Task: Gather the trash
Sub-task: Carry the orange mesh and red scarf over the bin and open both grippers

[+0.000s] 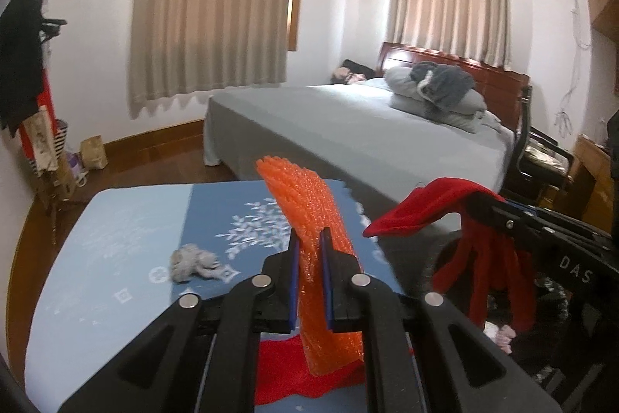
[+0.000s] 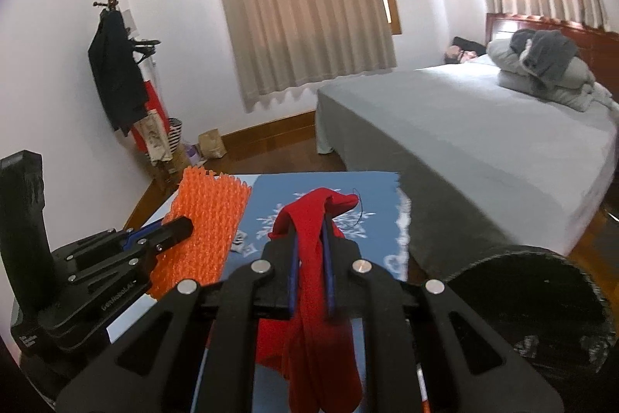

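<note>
My left gripper (image 1: 309, 239) is shut on an orange foam net sleeve (image 1: 309, 208) and holds it upright above the blue table (image 1: 127, 231). It also shows in the right wrist view (image 2: 209, 219) at the left. My right gripper (image 2: 309, 223) is shut on a red cloth (image 2: 313, 281) that hangs down from the fingers; it shows in the left wrist view (image 1: 437, 208) at the right, above a black bin (image 2: 534, 297). A crumpled grey tissue (image 1: 193, 262) lies on the table to the left.
A grey bed (image 1: 367, 130) stands behind the table. A coat stand (image 2: 116, 72) with dark clothes is in the left corner, with a paper bag (image 2: 212, 144) on the wooden floor. A dark chair (image 1: 541, 149) stands at the right.
</note>
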The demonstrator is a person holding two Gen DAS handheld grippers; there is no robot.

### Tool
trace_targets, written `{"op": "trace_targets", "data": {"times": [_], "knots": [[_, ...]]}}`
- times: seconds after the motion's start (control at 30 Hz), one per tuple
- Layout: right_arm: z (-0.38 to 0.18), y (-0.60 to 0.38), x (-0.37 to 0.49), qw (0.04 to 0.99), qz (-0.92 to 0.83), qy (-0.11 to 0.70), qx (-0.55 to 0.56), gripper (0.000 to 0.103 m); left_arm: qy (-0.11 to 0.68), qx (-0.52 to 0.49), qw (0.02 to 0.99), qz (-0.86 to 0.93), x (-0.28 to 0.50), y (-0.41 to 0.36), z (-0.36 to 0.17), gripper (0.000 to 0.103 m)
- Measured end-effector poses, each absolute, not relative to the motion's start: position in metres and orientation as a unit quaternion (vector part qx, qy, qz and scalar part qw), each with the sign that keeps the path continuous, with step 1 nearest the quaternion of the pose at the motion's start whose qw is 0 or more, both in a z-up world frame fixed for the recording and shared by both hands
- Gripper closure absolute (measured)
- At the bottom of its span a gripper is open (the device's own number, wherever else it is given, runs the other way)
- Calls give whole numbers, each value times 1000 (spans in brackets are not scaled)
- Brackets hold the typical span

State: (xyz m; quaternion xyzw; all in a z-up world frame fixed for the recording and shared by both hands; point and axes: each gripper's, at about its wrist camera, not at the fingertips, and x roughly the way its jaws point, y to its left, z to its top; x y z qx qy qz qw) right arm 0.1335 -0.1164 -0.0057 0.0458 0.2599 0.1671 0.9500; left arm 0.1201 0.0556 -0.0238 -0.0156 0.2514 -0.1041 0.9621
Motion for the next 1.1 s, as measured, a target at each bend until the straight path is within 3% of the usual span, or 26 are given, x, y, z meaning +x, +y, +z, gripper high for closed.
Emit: {"op": "trace_targets", "data": {"times": [1.1], "knots": [[-23, -281, 59, 964, -11, 256, 68, 92, 240, 27, 929, -281, 108, -123, -24, 93]]}}
